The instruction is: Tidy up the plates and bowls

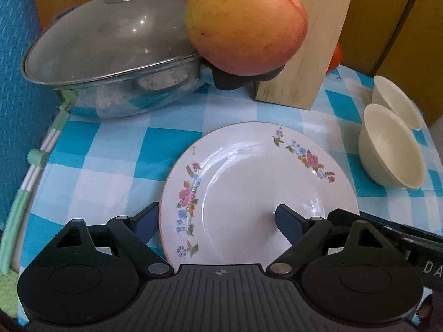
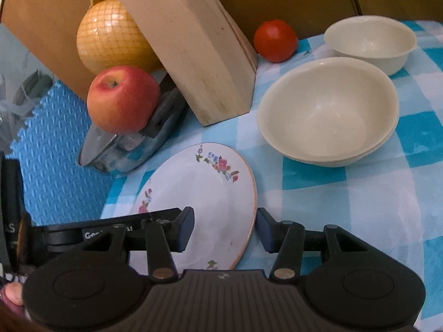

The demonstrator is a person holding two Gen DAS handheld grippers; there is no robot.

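Lidded steel pan (image 1: 110, 63), apple (image 2: 123, 99), netted pomelo (image 2: 110, 36), wooden block (image 2: 193, 49), tomato (image 2: 275, 40), checked tablecloth (image 2: 360, 207)

Both wrist views close, angled down, sharing floral plate (image 1: 257, 182)

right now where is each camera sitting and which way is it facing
Left wrist: low behind the left gripper, facing the floral plate, lidded pan behind; only gripper fingers show.
Right wrist: behind the right gripper at the plate's right rim, facing the stacked bowls.
Shared: plate, apple, wooden block, bowls.
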